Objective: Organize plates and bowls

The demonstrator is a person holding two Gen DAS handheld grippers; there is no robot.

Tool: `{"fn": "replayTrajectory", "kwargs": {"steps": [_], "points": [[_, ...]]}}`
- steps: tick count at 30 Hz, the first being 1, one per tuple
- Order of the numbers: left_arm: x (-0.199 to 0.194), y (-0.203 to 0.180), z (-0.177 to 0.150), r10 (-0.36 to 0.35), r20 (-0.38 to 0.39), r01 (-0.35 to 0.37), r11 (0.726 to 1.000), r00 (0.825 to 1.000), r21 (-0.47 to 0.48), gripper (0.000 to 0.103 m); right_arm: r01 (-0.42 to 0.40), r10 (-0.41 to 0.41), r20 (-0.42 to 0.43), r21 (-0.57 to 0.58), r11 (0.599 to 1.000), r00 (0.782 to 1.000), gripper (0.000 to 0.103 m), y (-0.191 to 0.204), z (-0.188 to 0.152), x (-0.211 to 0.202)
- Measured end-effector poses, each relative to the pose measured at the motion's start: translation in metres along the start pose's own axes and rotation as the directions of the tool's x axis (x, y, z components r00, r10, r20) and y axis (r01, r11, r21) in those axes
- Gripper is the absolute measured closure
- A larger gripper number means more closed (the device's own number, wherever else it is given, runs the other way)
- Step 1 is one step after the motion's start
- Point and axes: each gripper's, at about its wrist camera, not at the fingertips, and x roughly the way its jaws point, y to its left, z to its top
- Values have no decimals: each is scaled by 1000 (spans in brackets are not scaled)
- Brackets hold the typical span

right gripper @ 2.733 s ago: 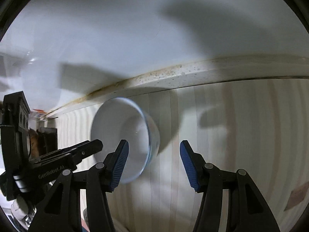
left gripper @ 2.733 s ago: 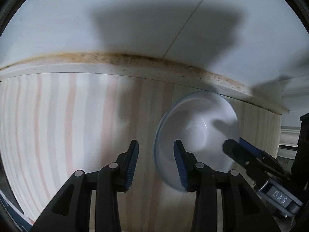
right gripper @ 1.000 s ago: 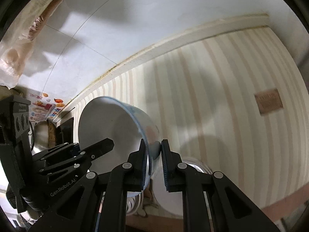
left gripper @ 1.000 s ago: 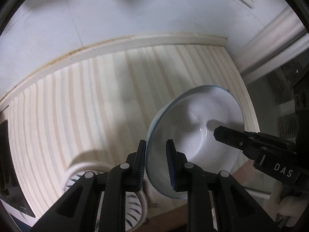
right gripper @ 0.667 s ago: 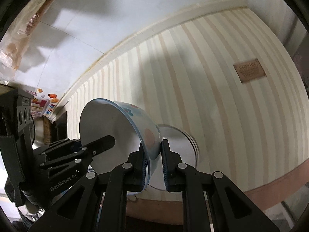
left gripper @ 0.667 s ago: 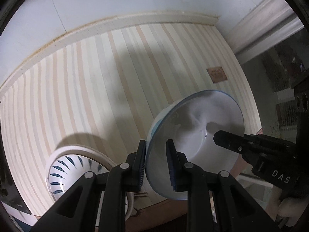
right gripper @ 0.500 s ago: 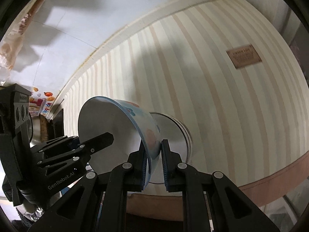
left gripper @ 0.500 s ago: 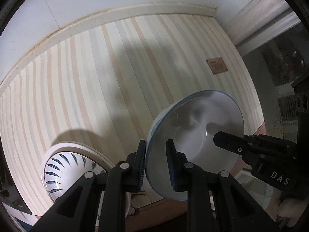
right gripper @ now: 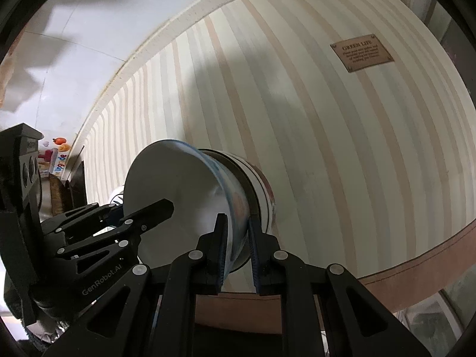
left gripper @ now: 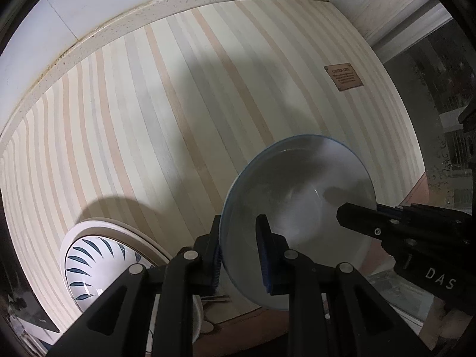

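A white bowl with a blue rim point(left gripper: 300, 208) is held in the air by both grippers, tilted. My left gripper point(left gripper: 239, 253) is shut on its near rim; my right gripper point(right gripper: 238, 250) is shut on the opposite rim of the same bowl point(right gripper: 175, 196). Each gripper shows in the other's view: the right one in the left wrist view point(left gripper: 395, 226), the left one in the right wrist view point(right gripper: 119, 217). Below the bowl, in the right wrist view, stands a white bowl or stack point(right gripper: 261, 190) on the striped cloth. A white plate with blue leaf marks point(left gripper: 98, 264) lies at the lower left.
The striped tablecloth point(left gripper: 178, 95) covers the table, with a brown label point(left gripper: 343, 77) at the far right. A white wall point(left gripper: 89, 3) runs along the back. The table's brown front edge point(right gripper: 416, 261) is near. Clutter point(right gripper: 56, 154) stands at the left.
Both grippers closed on the bowl's rim and lifted it away from the wall toward the table's front edge. The blue-leaf plate and the white stack came into view below.
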Motion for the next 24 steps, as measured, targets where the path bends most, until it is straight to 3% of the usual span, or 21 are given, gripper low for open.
{"fn": "replayTrajectory", "kwargs": {"steps": [13, 24], "points": [[4, 0, -8, 4, -16, -4, 1000, 1000, -9, 83, 46, -46, 14, -18, 999, 999, 86, 4, 2, -5], [-47, -4, -32, 49, 88, -51, 998, 995, 25, 81, 142, -138, 56, -69, 987, 989, 81, 19, -22, -26]]}}
